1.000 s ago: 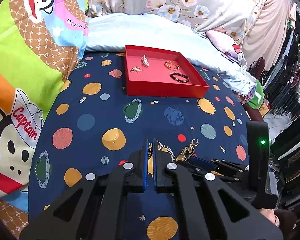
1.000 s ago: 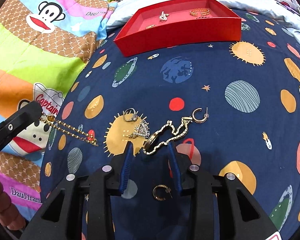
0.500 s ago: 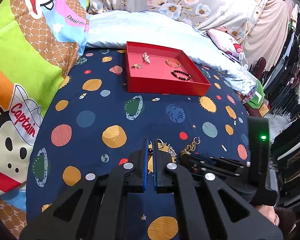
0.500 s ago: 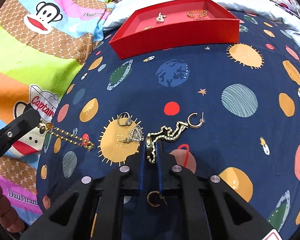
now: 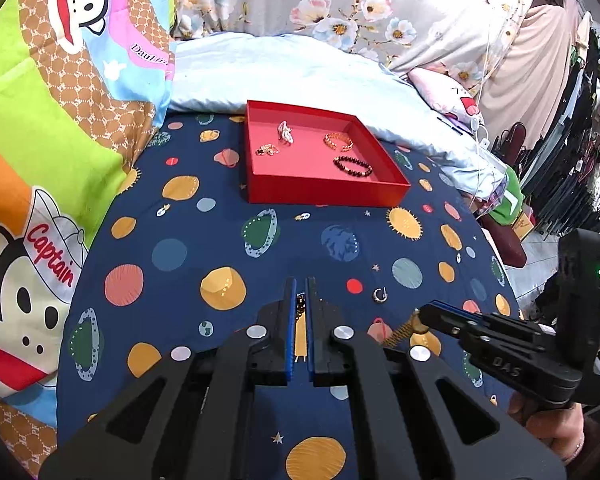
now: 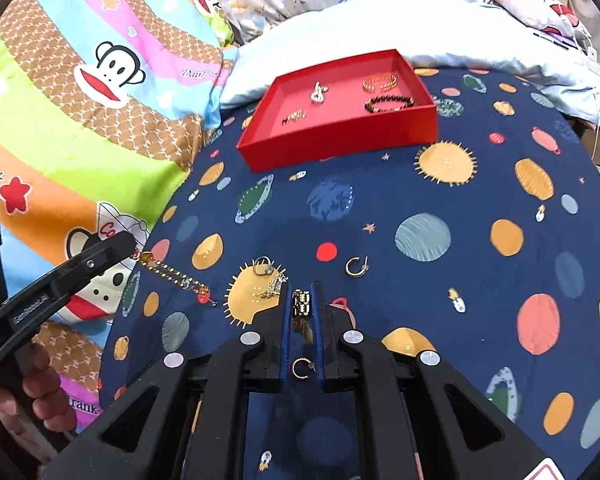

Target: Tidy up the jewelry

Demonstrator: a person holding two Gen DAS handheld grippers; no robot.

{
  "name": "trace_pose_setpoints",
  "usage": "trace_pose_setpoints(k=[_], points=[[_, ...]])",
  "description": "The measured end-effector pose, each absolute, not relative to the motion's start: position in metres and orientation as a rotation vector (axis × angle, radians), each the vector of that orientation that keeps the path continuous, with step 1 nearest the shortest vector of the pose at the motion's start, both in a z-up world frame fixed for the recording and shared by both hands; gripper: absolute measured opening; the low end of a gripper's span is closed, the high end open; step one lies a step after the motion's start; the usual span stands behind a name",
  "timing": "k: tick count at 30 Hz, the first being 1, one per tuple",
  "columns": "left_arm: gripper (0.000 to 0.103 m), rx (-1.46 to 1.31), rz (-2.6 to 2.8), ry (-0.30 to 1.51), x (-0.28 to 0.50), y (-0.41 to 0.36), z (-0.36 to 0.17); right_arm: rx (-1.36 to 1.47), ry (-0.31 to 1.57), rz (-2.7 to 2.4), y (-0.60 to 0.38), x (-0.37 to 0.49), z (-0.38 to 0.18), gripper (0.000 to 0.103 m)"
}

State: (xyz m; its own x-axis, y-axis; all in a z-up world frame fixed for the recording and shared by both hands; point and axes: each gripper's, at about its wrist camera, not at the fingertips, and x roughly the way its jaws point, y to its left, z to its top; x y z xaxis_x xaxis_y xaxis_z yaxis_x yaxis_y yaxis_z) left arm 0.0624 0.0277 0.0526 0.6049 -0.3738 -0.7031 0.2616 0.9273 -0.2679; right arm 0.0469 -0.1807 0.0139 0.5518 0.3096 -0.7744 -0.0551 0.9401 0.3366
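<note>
A red tray (image 5: 324, 192) (image 6: 340, 140) sits on the planet-print bedspread, holding a black bead bracelet (image 5: 353, 166), a gold bracelet (image 5: 339, 141) and small pieces. My left gripper (image 5: 301, 284) is shut on a gold chain (image 6: 172, 276) that hangs from it above the bed. My right gripper (image 6: 303, 286) is shut on a gold bracelet (image 6: 302, 304), lifted off the bedspread; it also shows in the left wrist view (image 5: 398, 334). A hoop earring (image 6: 357, 266), a ring (image 6: 263, 267) and a sparkly piece (image 6: 274, 285) lie in front of it. Another hoop earring (image 6: 301, 369) lies under its fingers.
Bright monkey-print pillows (image 5: 40, 140) rise on the left. A pale blue quilt (image 5: 300, 76) lies behind the tray. The bed edge drops off on the right by a clothes rack (image 5: 580, 140).
My right gripper closed on the gold bracelet and lifted it off the bedspread, leaving the hoop earring behind. Both grippers rose; the left still holds the chain.
</note>
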Motion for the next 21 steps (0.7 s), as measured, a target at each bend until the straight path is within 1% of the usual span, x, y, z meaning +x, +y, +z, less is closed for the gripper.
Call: trace_pose_setpoints(k=[7,12,18,21], points=[[0.003,-0.135,-0.382,0.825,0.067,0.023,0.065,0.290,0.943,0.216,-0.192,0.043,0.029,0.009],[0.003,-0.125,-0.395,0.799,0.081,0.015,0.079,0.274,0.915,0.220,-0.198,0.058,0.043,0.009],[0.003,-0.091,-0.416,0.722,0.124,-0.005,0.105,0.224,0.846,0.219,-0.208,0.106,0.072,0.009],[0.003,-0.070,-0.427,0.683,0.155,-0.021,0.115,0.201,0.812,0.210,-0.211,0.143,0.085,0.009]])
